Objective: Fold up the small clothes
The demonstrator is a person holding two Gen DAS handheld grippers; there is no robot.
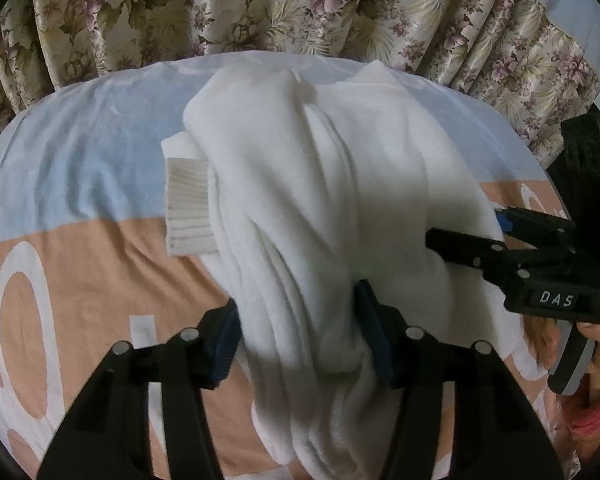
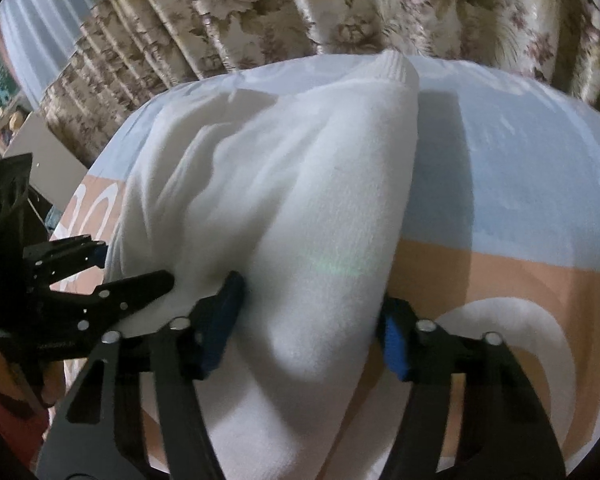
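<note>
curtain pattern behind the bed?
Floral: mauve and olive flowers on beige curtain; clearest in left wrist view.

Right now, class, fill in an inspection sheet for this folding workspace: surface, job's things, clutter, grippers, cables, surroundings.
Surface: bedsheet in pale blue and peach with white shapes, slightly creased.
Job's things: one white garment, bunched and part lifted; ribbed cuff sticks out on its left side.
Clutter: nothing seen on the sheet.
Grippers: left gripper has its blue-padded fingers pressed on the garment's near end; right gripper likewise clamps a fold beside it.
Cables: nothing seen.
Surroundings: floral curtain behind the bed; blurred items at far left in the right wrist view.
</note>
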